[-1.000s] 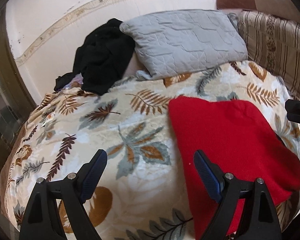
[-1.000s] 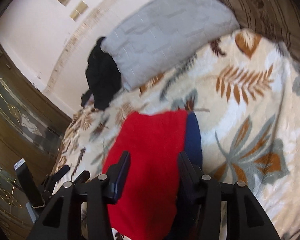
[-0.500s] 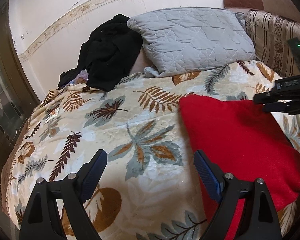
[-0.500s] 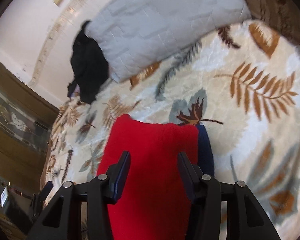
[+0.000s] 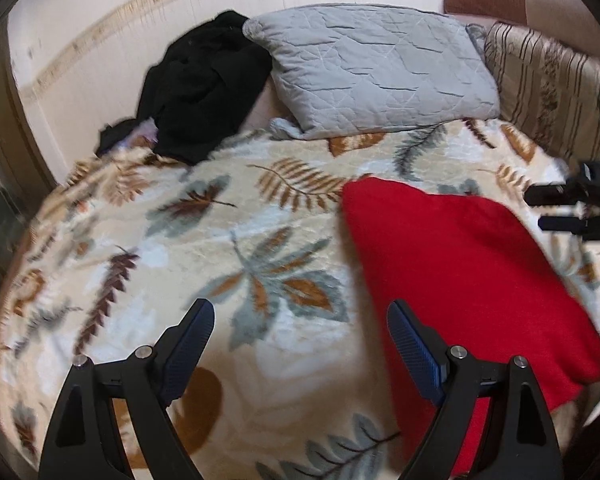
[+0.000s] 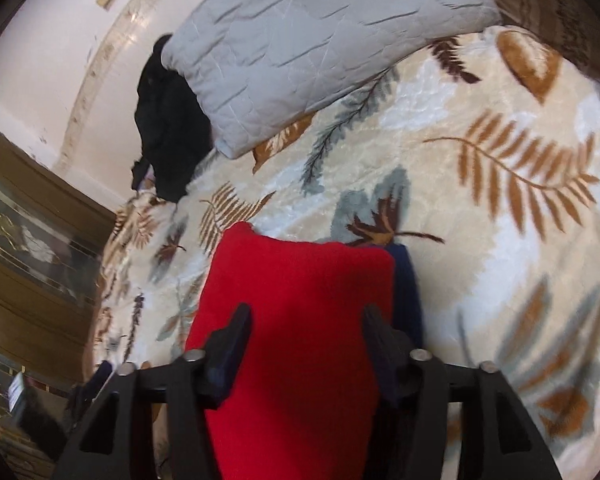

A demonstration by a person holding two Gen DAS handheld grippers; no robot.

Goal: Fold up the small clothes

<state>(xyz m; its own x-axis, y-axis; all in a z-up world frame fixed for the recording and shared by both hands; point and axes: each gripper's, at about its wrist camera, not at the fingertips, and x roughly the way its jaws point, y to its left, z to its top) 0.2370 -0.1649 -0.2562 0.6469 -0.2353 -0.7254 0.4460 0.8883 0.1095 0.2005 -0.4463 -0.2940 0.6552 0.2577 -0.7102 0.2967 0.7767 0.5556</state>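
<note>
The red garment (image 5: pixel 460 276) lies folded flat on the leaf-print blanket (image 5: pixel 204 248), toward the blanket's right edge and near its front, with a strip of dark blue cloth (image 6: pixel 406 292) showing along its right side in your right wrist view. Your right gripper (image 6: pixel 306 344) sits over the garment's near end with the red cloth between its jaws, but the pads do not look pressed on it; the jaws have just been opening, which reads as letting the fold go so it settles flat. Your left gripper (image 5: pixel 300 344) hangs wide open above bare blanket just beside the garment's left edge, holding nothing, probably kept clear while the right hand finishes. Compared with a second ago, the right gripper's view sits further in over the garment, and its jaws stand wider. The grey pillow (image 5: pixel 376 68) and the black clothes (image 5: pixel 204 88) at the blanket's far edge lie as before.
</note>
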